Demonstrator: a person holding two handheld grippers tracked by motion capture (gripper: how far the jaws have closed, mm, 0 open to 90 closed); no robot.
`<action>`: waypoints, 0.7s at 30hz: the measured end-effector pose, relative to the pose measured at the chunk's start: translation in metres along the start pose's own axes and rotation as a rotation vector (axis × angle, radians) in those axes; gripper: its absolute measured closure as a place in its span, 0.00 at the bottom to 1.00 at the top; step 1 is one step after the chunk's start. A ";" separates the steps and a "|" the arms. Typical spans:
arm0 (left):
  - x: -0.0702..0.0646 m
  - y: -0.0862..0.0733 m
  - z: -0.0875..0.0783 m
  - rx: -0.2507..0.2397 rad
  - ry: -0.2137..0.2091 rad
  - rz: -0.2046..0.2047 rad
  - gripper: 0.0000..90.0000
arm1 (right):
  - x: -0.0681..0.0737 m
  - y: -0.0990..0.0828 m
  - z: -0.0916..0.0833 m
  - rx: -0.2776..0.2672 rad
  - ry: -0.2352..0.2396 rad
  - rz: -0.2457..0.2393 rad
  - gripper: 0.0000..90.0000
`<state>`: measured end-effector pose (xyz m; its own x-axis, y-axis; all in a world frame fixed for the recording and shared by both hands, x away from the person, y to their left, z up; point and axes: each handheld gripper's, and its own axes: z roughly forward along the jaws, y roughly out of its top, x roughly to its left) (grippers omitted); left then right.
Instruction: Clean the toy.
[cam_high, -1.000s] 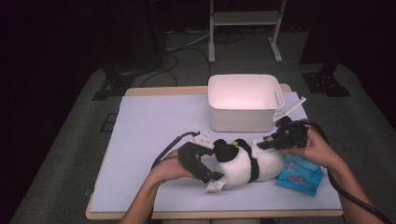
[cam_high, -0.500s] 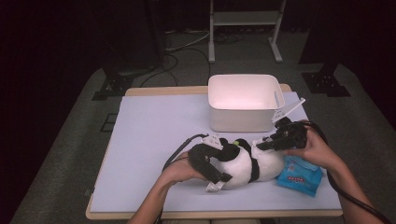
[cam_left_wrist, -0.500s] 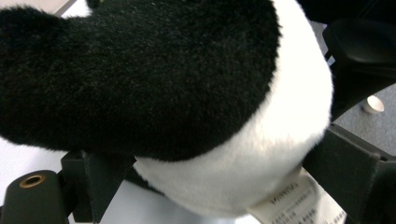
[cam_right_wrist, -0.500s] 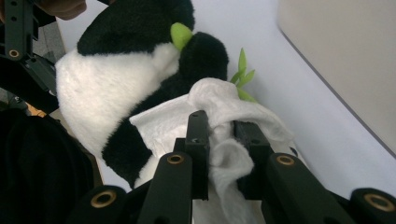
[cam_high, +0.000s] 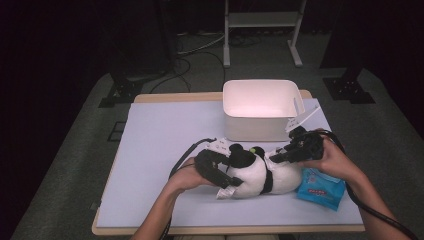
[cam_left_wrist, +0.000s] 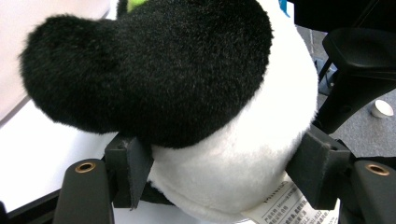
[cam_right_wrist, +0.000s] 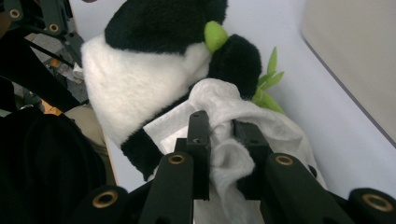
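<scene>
tag (cam_left_wrist: 285, 205) with unreadable print under panda (cam_left_wrist: 210, 116)

A plush panda (cam_high: 255, 172) lies on the table (cam_high: 160, 140), a bin (cam_high: 260, 107) behind it, a packet (cam_high: 321, 187) just right.

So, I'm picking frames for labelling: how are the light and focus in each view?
High view: table evenly lit, surroundings dark, white bin glows slightly. Left gripper view: panda plush very close, fur sharp, background soft. Right gripper view: white cloth clear between the jaws, near-left corner in shadow.
</scene>
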<state>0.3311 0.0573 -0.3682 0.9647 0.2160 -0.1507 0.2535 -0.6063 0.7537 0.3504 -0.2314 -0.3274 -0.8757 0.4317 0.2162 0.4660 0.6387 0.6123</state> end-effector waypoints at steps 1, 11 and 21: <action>0.000 -0.001 -0.002 -0.001 0.001 -0.002 0.34 | 0.001 0.002 0.001 0.001 0.004 0.001 0.87; 0.003 -0.007 -0.030 0.003 0.025 -0.002 0.35 | 0.015 0.023 0.019 0.014 0.045 -0.047 0.86; 0.006 -0.015 -0.035 0.025 0.031 0.012 0.35 | 0.020 0.041 0.033 0.042 0.075 -0.060 0.87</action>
<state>0.3305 0.0940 -0.3582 0.9651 0.2320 -0.1212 0.2438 -0.6283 0.7388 0.3561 -0.1757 -0.3234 -0.9083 0.3442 0.2376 0.4163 0.6889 0.5935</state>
